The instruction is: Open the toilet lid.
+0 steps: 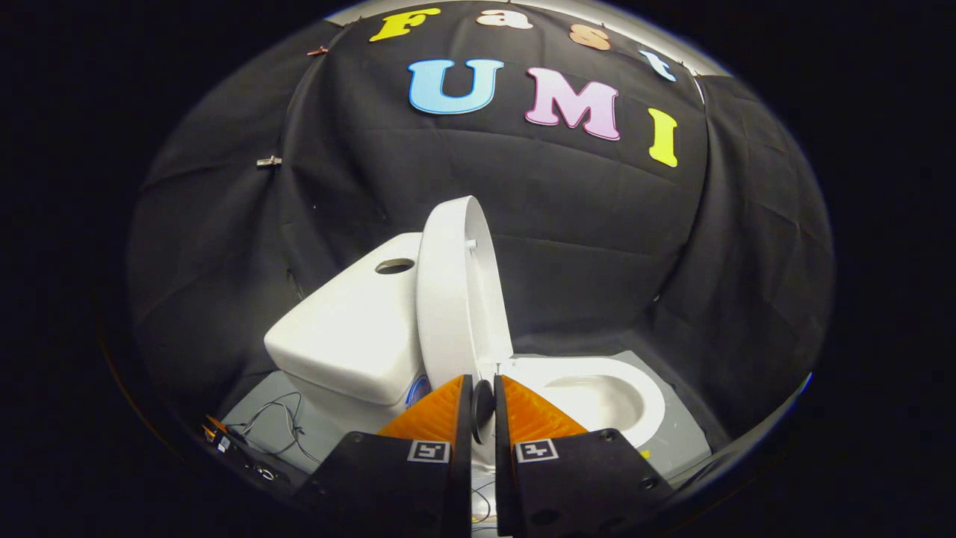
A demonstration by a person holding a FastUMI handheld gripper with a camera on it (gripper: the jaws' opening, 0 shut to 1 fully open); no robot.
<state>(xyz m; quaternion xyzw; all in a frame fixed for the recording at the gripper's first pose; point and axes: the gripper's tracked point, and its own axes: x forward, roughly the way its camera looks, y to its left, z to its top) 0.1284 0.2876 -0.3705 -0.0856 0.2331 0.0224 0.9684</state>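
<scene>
A white toilet stands side-on ahead of me, with its tank (343, 336) to the left and its bowl (597, 396) to the right. The lid (448, 299) is raised nearly upright, its back toward the tank and its inner face toward the bowl. My gripper (483, 381) is just in front of the lid's lower end, near the hinge. Its fingers are close together with only a narrow slit between them. A small dark rounded piece shows in that slit; I cannot tell what it is. The lid's lowest part is hidden behind the fingertips.
The toilet rests on a grey floor panel (687, 441). Loose thin cables (280, 422) and a small device lie on the floor left of the tank. Black cloth walls close in behind and on both sides.
</scene>
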